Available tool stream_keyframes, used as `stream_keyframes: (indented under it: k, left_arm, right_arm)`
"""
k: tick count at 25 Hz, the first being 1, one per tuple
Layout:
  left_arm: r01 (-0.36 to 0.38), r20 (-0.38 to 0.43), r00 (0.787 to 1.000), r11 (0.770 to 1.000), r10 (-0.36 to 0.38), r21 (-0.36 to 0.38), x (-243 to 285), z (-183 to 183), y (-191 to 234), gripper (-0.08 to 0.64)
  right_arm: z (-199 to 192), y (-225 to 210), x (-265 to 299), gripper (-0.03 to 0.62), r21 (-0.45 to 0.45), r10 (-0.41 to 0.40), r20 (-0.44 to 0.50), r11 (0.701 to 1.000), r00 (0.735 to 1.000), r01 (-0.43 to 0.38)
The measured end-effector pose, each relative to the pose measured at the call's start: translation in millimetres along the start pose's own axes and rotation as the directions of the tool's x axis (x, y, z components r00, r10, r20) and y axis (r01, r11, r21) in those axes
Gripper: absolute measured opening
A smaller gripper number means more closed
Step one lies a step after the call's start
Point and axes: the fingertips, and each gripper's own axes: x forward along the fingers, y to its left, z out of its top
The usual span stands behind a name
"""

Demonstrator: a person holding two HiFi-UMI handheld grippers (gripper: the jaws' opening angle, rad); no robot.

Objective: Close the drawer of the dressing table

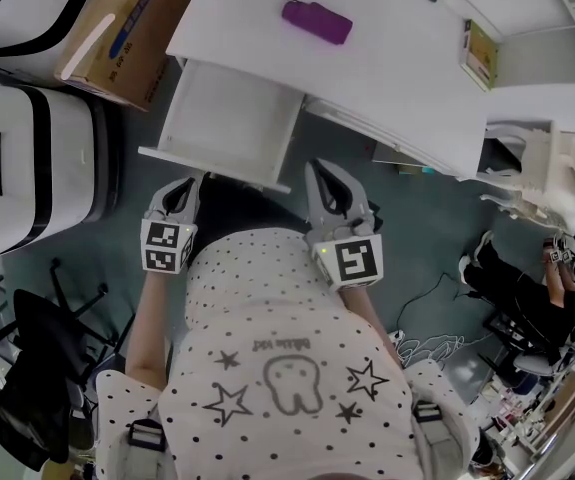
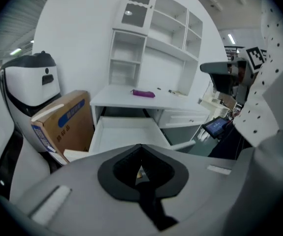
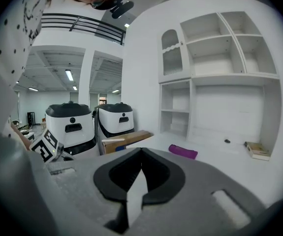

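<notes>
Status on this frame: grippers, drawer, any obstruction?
Left gripper shut, empty. Right gripper shut, empty. Drawer open, both grippers near its front edge. Nothing visible blocking its way in.

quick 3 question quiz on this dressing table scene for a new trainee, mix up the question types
1. True or false: the drawer is already pushed fully in.
2. What colour is the case lying on the tabletop? A purple, B red, C green.
3. Fill in: the jaws of the left gripper and the right gripper are both ____.

Key: 1 false, it stands pulled out. 2 A. 3 shut, with nothing between them.
</notes>
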Motion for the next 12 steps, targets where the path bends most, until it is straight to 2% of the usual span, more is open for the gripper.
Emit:
stream_keyframes:
  k: [6, 9, 12]
  left_arm:
    - [0.024, -0.168, 0.985, 0.999, -0.031, -0.045, 44, -55, 11, 0.002]
    - [0.036, -0.241, 0.969, 0.996, -0.055, -0.079, 66, -77, 11, 0.032]
    - [0.043, -0.310, 0.948, 0.996, -0.067, -0.083, 82, -96, 13, 0.048]
  right_arm:
    - [-8, -6, -4, -0.003, 0.001, -0.018, -0.006, 1.000, 1.000, 0.018]
    - [-7, -6, -5, -0.003, 0.016, -0.019, -0.004, 1.000, 1.000, 0.019]
    - [-9, -7, -7, -0.003, 0.015, -0.022, -0.010, 1.000, 1.000, 0.022]
